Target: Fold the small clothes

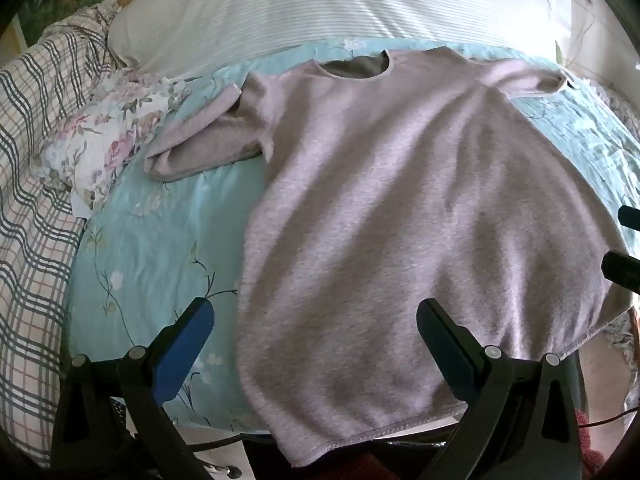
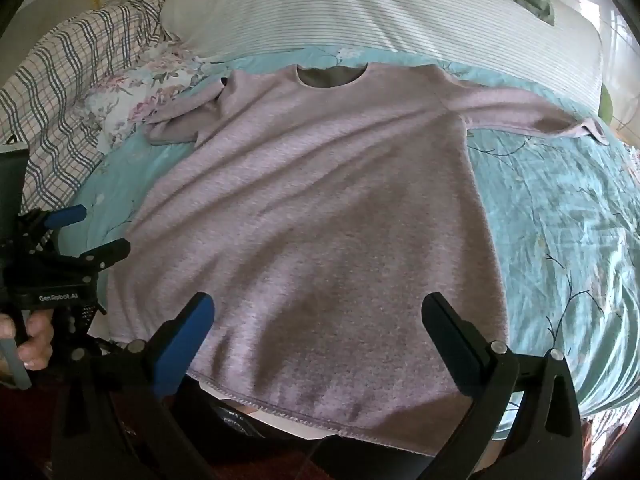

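A pale mauve long-sleeved sweater (image 1: 400, 200) lies flat on a light blue floral bedspread (image 1: 152, 248), neck away from me, hem at the near bed edge. Its left sleeve (image 1: 200, 148) is bunched and folded; its right sleeve (image 2: 532, 114) stretches out to the right. My left gripper (image 1: 316, 320) is open and empty above the hem's left part. My right gripper (image 2: 320, 316) is open and empty above the hem's middle; the sweater also shows there (image 2: 320, 200). The left gripper shows at the left of the right wrist view (image 2: 88, 232), open.
A white striped pillow (image 1: 300, 8) lies behind the sweater. A plaid cloth (image 1: 32, 200) and a floral cloth (image 1: 108, 140) lie at the left. The bedspread extends to the right (image 2: 560, 220). A dark red floor shows below the bed edge (image 2: 260, 464).
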Available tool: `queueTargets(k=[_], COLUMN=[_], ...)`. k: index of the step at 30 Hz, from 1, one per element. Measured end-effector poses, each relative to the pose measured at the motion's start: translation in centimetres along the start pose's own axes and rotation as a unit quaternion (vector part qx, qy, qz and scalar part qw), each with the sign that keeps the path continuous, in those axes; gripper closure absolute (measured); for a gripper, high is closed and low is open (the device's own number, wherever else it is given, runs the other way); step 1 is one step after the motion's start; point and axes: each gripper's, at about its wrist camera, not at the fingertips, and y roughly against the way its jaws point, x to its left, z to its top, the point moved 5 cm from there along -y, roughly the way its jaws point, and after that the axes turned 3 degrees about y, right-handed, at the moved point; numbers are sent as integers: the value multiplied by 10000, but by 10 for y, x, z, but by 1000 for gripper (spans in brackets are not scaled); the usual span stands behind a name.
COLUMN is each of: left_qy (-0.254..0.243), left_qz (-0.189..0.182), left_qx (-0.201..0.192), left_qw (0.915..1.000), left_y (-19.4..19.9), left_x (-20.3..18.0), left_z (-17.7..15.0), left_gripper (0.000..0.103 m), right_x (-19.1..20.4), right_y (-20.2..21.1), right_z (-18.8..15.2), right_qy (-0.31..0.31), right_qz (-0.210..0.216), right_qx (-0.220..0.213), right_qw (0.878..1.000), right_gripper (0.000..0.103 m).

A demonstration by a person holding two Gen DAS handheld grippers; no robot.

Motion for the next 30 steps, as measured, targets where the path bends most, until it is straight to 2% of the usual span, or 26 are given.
queueTargets(k=[25,30], left_qy=[76,-5], left_qz=[-112,-2], left_qx=[-35,-18], left_qw=[9999,10000], left_y=[-3,-5], left_x=[-7,-7], left_z=[3,3], left_gripper=[1,1], right_x=[4,5], right_y=[2,2], right_z=[1,1], right_qy=[-27,-45], right_qz=[13,24], right_qx=[-85,-92], right_qw=[10000,9999], right_gripper=[0,0])
